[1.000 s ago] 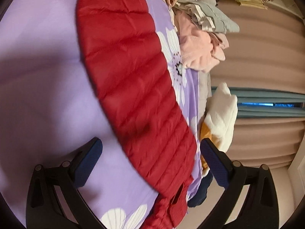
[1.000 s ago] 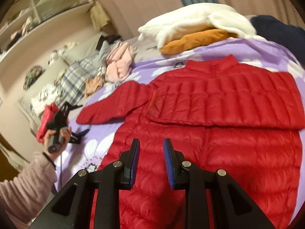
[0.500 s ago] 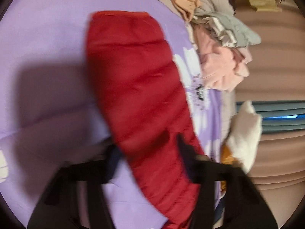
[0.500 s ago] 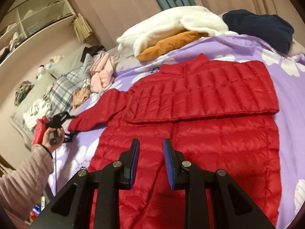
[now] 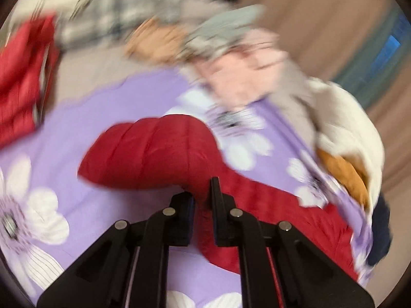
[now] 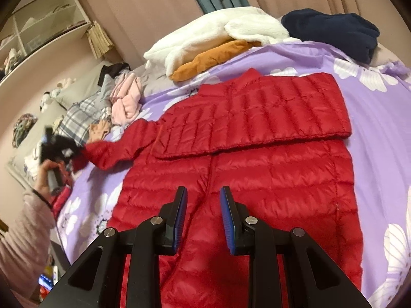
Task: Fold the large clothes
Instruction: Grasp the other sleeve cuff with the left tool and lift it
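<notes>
**Left gripper takes the second sleeve; one sleeve already folded**

Left gripper (image 5: pixel 203 205) is clamped on the loose sleeve (image 5: pixel 154 154) of the red down jacket (image 6: pixel 257 169), which lies flat on the purple flowered bedspread (image 6: pixel 359 59). Right gripper (image 6: pixel 203 220) hovers over the jacket's lower half, jaws narrowly apart and holding nothing. On the jacket's chest, the other sleeve (image 6: pixel 257 118) already lies folded across. By my reading the job is roughly a third done: this second sleeve must cross the chest, then the body needs folding up.
</notes>
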